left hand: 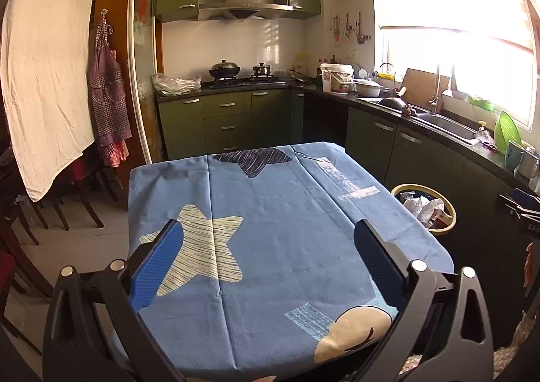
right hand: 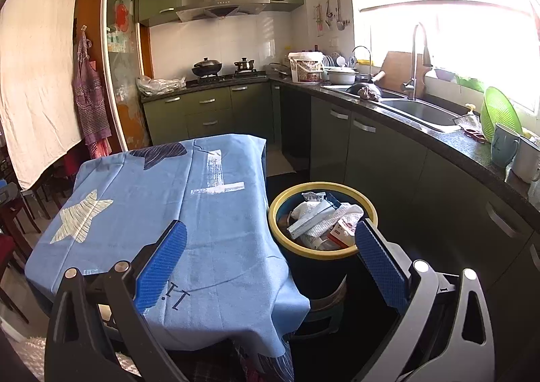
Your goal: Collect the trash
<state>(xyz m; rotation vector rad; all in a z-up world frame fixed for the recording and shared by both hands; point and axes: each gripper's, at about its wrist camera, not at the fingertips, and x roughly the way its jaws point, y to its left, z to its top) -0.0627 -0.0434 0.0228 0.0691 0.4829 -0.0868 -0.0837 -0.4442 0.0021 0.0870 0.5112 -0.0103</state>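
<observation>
The left claw (left hand: 268,247) hangs over the desk (left hand: 287,213) with its blue pads spread wide apart and nothing between them. Under it lies only the blue cloth, printed with a pale star (left hand: 202,247) and a dark star (left hand: 253,160) at the far end.

The right claw (right hand: 270,247) is likewise spread wide and grips nothing. It sits off the desk's right-hand corner, where the cloth (right hand: 202,230) drapes down over the edge, and its right pad crosses in front of the near rim of the trash bin (right hand: 305,255).

The bin stands upright on the floor, just beside the desk's right side, between it and the green lower cabinets (right hand: 371,152). It is dark with a yellow rim, mouth facing up. The trash (right hand: 324,220) is all inside it, heaped near the top: crumpled white paper, a pale flat strip lying slantwise with its long axis running from near left to far right, and a small red-and-white packet against the near side.

Beyond, along the right wall, a counter carries a sink (right hand: 422,111) with a tall faucet (right hand: 416,57), a green colander (right hand: 497,111) and mugs (right hand: 504,145). A wok (right hand: 206,66) sits on the stove at the far wall, and an apron (right hand: 91,105) hangs on the left.
</observation>
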